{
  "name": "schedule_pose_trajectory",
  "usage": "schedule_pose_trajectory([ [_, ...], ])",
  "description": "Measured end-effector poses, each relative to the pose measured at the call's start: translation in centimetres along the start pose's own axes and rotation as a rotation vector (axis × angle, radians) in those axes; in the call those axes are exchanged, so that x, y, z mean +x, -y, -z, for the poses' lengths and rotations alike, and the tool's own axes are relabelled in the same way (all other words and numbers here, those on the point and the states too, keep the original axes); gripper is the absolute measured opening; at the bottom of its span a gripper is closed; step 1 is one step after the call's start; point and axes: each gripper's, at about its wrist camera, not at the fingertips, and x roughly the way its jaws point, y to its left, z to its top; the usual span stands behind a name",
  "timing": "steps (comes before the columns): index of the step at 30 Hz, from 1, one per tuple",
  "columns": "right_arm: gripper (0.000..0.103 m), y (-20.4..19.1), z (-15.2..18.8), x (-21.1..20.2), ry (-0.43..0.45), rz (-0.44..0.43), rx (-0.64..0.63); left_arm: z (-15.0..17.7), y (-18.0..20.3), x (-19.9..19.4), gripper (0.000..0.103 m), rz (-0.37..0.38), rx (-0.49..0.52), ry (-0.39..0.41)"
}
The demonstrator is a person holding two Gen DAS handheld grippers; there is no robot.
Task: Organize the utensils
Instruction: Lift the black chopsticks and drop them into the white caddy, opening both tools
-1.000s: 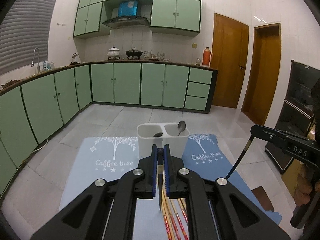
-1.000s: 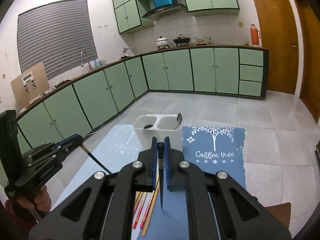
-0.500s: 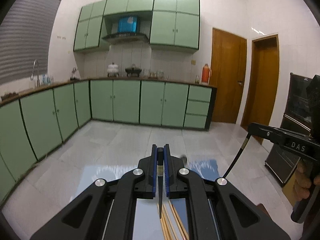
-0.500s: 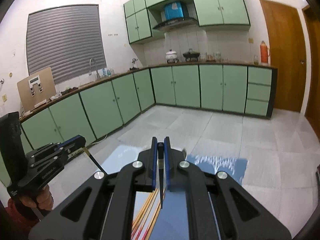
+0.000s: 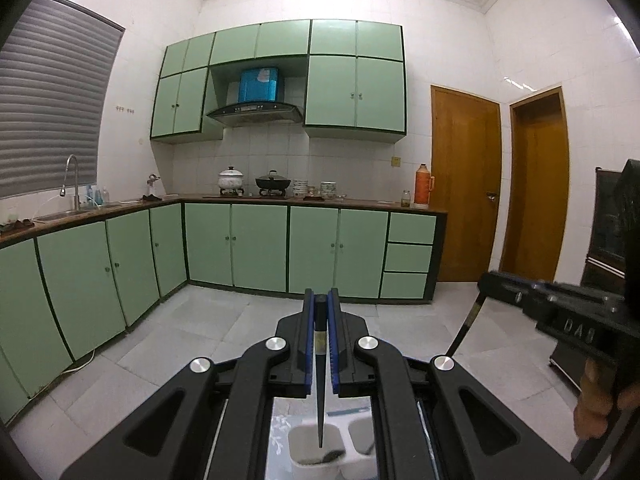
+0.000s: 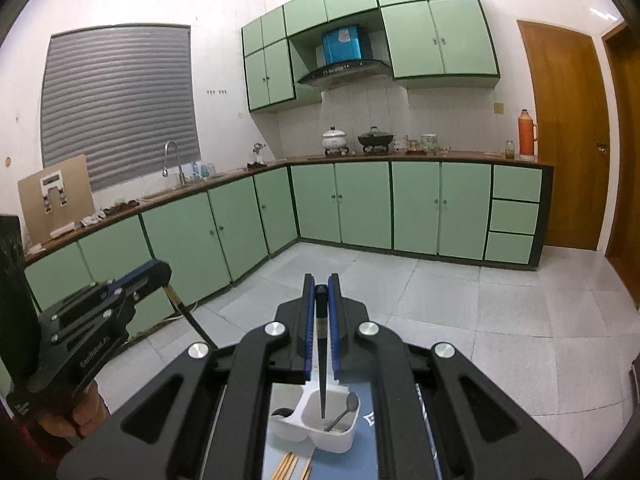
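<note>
My left gripper [image 5: 320,312] is shut on a black chopstick [image 5: 320,400] that hangs tip down over the left compartment of the white two-compartment utensil holder [image 5: 316,462]. My right gripper [image 6: 320,300] is shut on another black chopstick [image 6: 322,384], tip down over the right compartment of the holder [image 6: 340,438], where a metal spoon [image 6: 344,410] leans. A dark spoon [image 6: 282,413] lies in the left compartment. Each gripper shows in the other's view, the right one [image 5: 560,308] and the left one [image 6: 100,304].
Several wooden chopsticks [image 6: 290,466] lie on the blue mat [image 6: 370,420] in front of the holder. Green kitchen cabinets [image 5: 260,252] and tiled floor [image 6: 460,304] fill the background. Wooden doors [image 5: 464,184] stand at the right.
Both grippers have risen and come over the holder with their chopsticks. The holder has dropped from mid view to below the fingers, and the chopsticks on the mat have fallen back.
</note>
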Motion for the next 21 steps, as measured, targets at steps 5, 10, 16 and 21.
schedule_pose_trajectory([
  [5,0.006,0.5,2.3,3.4,-0.048,0.005,0.017,2.6,-0.1,3.8,0.006,-0.020,0.010,-0.045],
  [10,0.006,0.5,4.6,5.4,-0.102,0.002,0.028,5.8,-1.0,7.0,0.006,-0.031,-0.011,-0.145],
  [16,0.010,0.1,6.9,6.2,-0.164,-0.006,0.035,7.8,-2.1,7.9,0.007,-0.031,-0.042,-0.214],
  [21,0.022,0.1,7.7,4.7,-0.149,0.005,0.053,8.6,-2.5,6.5,0.027,-0.044,-0.051,-0.207],
])
